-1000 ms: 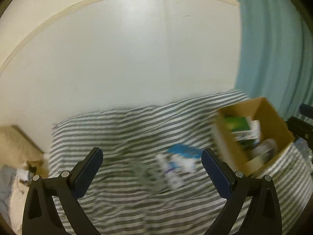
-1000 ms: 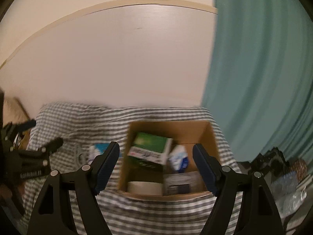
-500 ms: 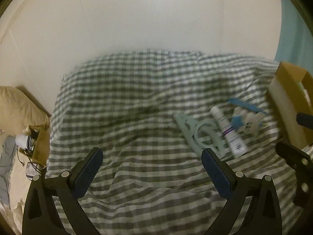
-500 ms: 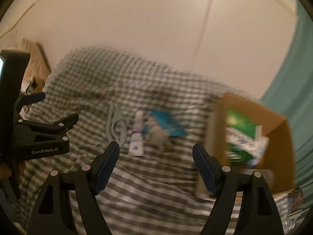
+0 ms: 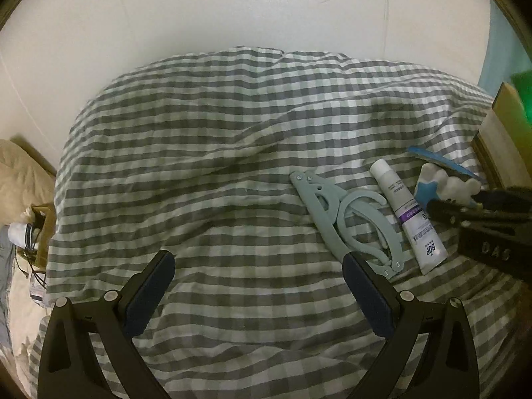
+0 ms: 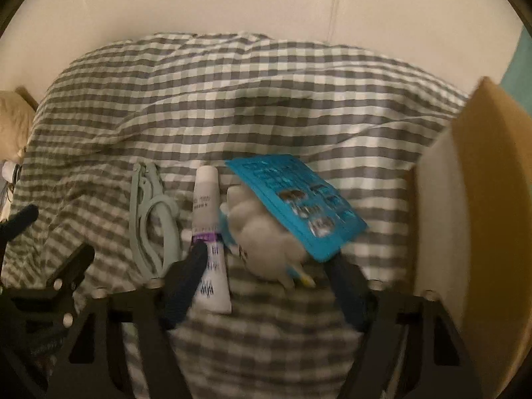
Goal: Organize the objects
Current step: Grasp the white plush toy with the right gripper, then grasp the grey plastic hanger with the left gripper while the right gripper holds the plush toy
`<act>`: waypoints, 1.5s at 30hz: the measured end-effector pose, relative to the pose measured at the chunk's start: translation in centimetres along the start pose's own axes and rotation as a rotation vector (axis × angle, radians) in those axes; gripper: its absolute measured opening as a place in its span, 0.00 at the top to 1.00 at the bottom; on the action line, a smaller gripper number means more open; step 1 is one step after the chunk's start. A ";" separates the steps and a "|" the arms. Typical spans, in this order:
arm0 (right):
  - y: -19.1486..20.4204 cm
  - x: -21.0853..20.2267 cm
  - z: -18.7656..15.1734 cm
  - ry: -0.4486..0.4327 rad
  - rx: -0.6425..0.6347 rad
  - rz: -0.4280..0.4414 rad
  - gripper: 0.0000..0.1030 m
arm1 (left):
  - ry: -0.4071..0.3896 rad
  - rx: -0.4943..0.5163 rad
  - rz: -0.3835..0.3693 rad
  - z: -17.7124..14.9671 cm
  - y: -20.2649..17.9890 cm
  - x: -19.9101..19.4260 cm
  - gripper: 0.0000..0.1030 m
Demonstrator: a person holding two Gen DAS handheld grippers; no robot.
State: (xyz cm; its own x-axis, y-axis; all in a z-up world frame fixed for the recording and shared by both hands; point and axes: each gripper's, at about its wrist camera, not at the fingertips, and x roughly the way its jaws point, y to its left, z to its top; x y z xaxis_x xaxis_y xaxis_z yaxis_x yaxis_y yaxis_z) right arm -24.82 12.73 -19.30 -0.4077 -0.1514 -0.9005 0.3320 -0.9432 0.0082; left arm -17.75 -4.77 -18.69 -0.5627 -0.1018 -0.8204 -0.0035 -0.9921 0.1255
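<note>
On the grey-checked bedspread (image 5: pixel 216 173) lie a pale green folding hanger (image 5: pixel 349 216), a white tube with a purple band (image 5: pixel 407 212), a white plush toy with a blue star (image 5: pixel 445 184) and a blue card (image 5: pixel 439 161). My left gripper (image 5: pixel 257 286) is open and empty, left of the hanger. My right gripper (image 6: pixel 266 259) is open, low over the plush toy (image 6: pixel 262 236), its jaws either side of it. The tube (image 6: pixel 209 232), hanger (image 6: pixel 153 219) and blue card (image 6: pixel 296 199) lie around it.
An open cardboard box (image 6: pixel 472 199) stands on the bed at the right, its near wall close to my right gripper. A white wall runs behind the bed. A tan pillow (image 5: pixel 20 173) and clutter lie off the bed's left side.
Both grippers swung left and down from the box toward the loose items. My right gripper has closed in on the plush toy, which now sits between its open jaws.
</note>
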 end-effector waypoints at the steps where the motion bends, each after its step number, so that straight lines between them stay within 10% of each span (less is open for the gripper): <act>1: 0.0 0.3 -0.2 0.007 0.002 0.011 0.52 | 0.002 -0.002 -0.004 0.0 -0.1 0.1 0.00; 15: -2.1 -4.7 -2.3 -0.179 0.051 0.013 0.62 | 0.064 -0.022 -0.146 1.0 -4.5 2.6 0.00; 21: -1.6 -4.2 -1.8 -0.184 0.041 0.018 0.62 | 0.110 0.031 -0.098 1.0 -6.2 4.7 0.03; 32: -1.6 -4.5 -2.7 -0.173 0.026 0.030 0.62 | 0.125 0.067 -0.154 0.8 -6.5 4.1 0.38; 35: -1.5 -5.2 -3.0 -0.163 0.023 0.043 0.62 | 0.114 0.065 -0.190 0.4 -5.6 2.0 0.82; 45: -1.2 -11.5 -5.8 -0.198 -0.045 0.035 0.62 | 0.087 0.044 -0.181 -1.2 -2.1 -3.5 0.90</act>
State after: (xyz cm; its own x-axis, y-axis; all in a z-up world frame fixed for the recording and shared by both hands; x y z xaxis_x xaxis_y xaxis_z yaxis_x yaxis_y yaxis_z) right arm -15.61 17.36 -11.45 -0.5526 -0.2433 -0.7971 0.3849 -0.9228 0.0149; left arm -14.79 -2.37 -16.71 -0.4761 0.0698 -0.8766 -0.1352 -0.9908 -0.0055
